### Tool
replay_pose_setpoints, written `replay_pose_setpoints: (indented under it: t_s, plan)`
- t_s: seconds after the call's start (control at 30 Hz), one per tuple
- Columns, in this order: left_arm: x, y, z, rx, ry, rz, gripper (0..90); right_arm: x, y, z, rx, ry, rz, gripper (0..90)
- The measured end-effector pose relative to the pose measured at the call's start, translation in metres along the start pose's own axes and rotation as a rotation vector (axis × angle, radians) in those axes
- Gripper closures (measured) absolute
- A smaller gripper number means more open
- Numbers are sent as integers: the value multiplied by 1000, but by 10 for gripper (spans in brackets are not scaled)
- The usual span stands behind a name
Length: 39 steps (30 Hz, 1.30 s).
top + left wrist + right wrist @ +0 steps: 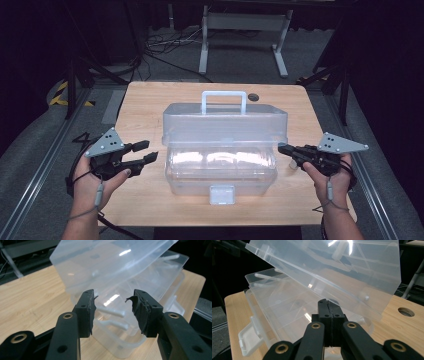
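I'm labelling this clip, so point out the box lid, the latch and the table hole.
lid [225, 120], high view, middle of the raised lid's panel
latch [221, 194], high view, front flap of the box
hole [406, 312], right gripper view, round opening in the tabletop

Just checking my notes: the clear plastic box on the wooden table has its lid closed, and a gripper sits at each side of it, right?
Not quite. The clear plastic box has its lid open and tilted back, as the high view shows. A gripper does sit at each side of it on the wooden table.
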State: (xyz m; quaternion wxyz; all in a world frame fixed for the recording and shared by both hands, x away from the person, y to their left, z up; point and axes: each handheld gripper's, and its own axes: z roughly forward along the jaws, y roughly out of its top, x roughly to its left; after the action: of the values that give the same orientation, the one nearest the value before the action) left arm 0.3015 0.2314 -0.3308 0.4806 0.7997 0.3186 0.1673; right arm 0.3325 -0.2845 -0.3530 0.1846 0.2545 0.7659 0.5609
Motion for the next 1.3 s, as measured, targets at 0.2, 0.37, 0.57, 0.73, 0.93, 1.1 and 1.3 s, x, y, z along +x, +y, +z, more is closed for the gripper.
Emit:
replay_pose_setpoints:
  t_s: [0.2,0.37,0.57,0.73,0.93,1.1,1.3]
  plan:
    - [2,-7,7,5,11,-4,518,-2,2,1,-8,1,3,900]
    - [2,-8,15,-17,36,-2,503,-6,7,2,-16,-1,-3,900]
    - [4,-4,23,-59,61,-15,479,-9,14,5,-14,-8,-12,900]
    - [5,-1,31,-69,65,-14,465,-12,20,8,-11,-14,-11,900]
    - [8,0,40,-72,106,-32,424,-17,27,10,-9,-22,-4,900]
    - [12,2,45,-104,141,-33,414,-19,33,12,-3,-31,2,900]
    - [16,4,52,-117,144,-25,419,-22,38,14,1,-35,12,900]
